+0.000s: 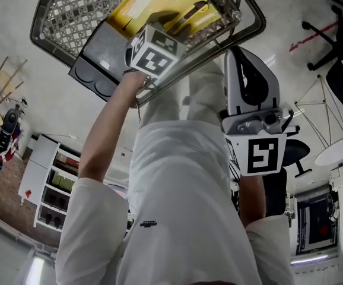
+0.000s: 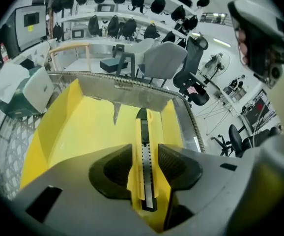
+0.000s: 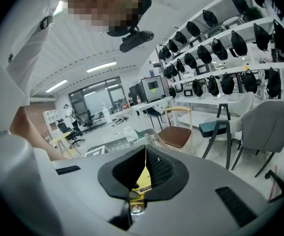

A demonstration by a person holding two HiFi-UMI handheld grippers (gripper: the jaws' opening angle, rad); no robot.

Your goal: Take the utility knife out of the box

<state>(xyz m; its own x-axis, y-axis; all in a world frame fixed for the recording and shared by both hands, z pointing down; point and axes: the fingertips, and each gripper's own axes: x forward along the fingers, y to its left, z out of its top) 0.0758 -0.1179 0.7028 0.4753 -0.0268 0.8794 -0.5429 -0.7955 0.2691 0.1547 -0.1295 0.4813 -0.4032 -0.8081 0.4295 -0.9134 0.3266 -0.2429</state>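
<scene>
The yellow utility knife (image 2: 143, 124) with its black slider lies lengthwise on the floor of the open yellow box (image 2: 83, 127). My left gripper (image 2: 144, 147) points steeply down into the box, and its black pads (image 2: 115, 168) stand on either side of the knife's near end. The jaws are open. In the head view the left gripper (image 1: 162, 25) reaches into the yellow box (image 1: 142, 5), which sits in a wire basket (image 1: 59, 10). My right gripper (image 1: 238, 55) hangs just right of the basket. In its own view the right gripper (image 3: 145, 149) has its pads together on nothing.
The basket's metal rim (image 2: 132, 82) runs close behind the box. A dark grey tray (image 1: 97, 64) lies at the basket's edge. A white and green box (image 2: 29, 92) sits left of the yellow box. Grey chairs (image 2: 164, 58) and shelves stand beyond.
</scene>
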